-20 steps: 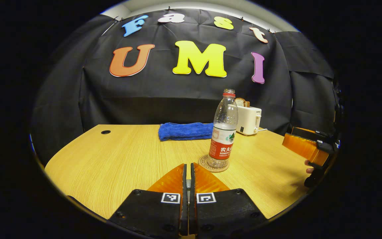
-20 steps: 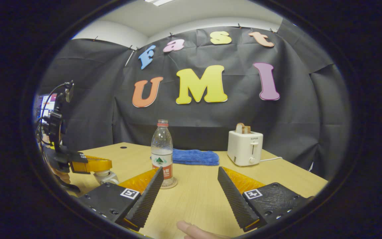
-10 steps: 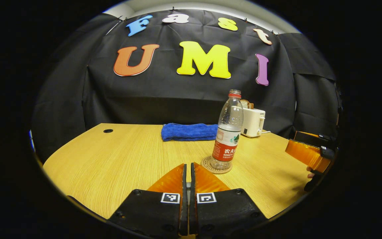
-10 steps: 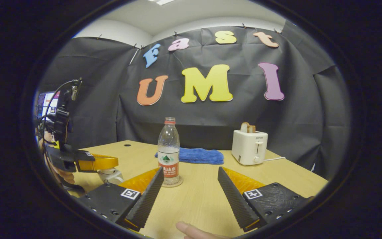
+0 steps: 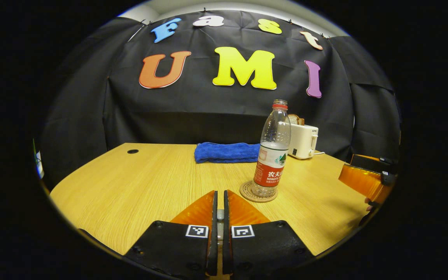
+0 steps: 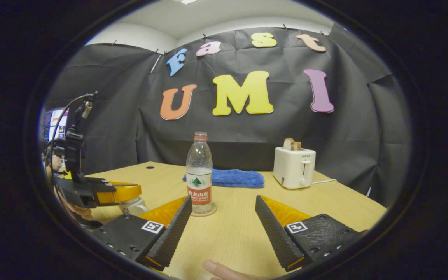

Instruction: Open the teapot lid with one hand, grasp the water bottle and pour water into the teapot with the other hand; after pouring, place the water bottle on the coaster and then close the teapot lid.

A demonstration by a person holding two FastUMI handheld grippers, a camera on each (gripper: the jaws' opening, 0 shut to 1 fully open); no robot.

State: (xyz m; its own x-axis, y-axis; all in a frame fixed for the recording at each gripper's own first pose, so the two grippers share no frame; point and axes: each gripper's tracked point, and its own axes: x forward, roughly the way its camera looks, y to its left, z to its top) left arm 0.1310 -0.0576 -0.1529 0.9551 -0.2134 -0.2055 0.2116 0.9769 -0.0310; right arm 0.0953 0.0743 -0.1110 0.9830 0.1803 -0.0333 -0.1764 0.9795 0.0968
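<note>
On the wooden table (image 5: 138, 186) in the left gripper view, the water bottle (image 5: 273, 151) stands upright on the coaster (image 5: 258, 192), just ahead of the left gripper (image 5: 218, 204), whose 2 fingers are pressed together on a small pale part. In the right gripper view, the right gripper (image 6: 224, 221) has its fingers spread wide and empty, the bottle ahead; the white teapot (image 6: 132, 206) sits under the left gripper.

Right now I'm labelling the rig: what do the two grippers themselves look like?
Left gripper: two wedge-shaped fingers on black blocks, each carrying a square black-and-white marker. Right gripper: same blocks and markers, with ridged inner faces. In the right gripper view, the left one carries a black mount with a thin cable.
</note>
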